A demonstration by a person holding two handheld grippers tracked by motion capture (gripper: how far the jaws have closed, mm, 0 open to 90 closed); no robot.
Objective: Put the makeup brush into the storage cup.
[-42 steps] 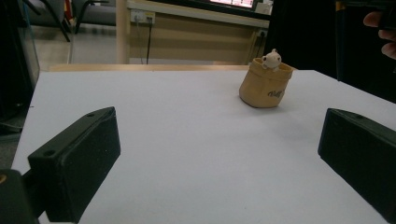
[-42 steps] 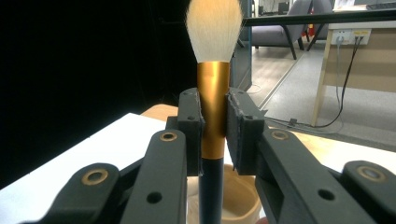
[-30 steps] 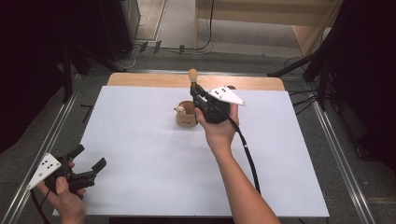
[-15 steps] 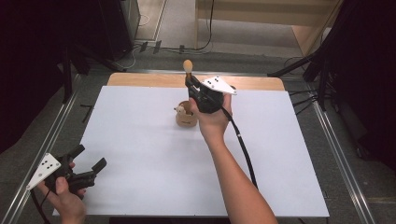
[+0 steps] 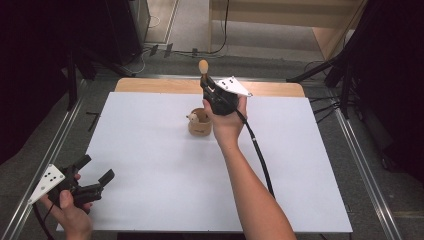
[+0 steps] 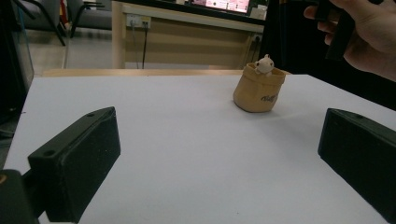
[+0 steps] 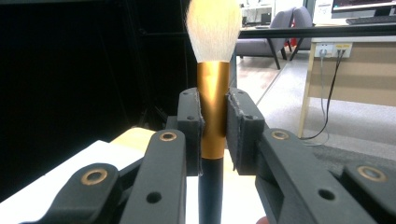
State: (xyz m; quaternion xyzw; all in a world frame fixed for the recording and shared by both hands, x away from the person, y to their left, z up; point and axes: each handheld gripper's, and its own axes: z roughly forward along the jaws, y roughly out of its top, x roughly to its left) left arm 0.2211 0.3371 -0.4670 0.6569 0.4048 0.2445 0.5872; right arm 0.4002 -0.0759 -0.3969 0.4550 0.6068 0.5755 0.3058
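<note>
A rectangular table with a smooth white top (image 5: 165, 165) and a light wooden strip (image 5: 155, 86) along its far edge carries one thing — a small tan fabric pouch (image 5: 199, 124) standing upright near the far middle, a little white animal figure (image 6: 264, 64) peeking out

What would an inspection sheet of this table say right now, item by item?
Surface: white table top, bare, wooden strip along its far edge.
Job's things: makeup brush upright, bristles up; small tan cup with a little bear figure on its rim.
Clutter: nothing seen.
Grippers: right gripper raised beside the cup, shut on the brush's gold ferrule; left gripper open at the near left corner.
Cables: black cable trailing along the right forearm.
Surroundings: desks, office chairs, floor cables.
</note>
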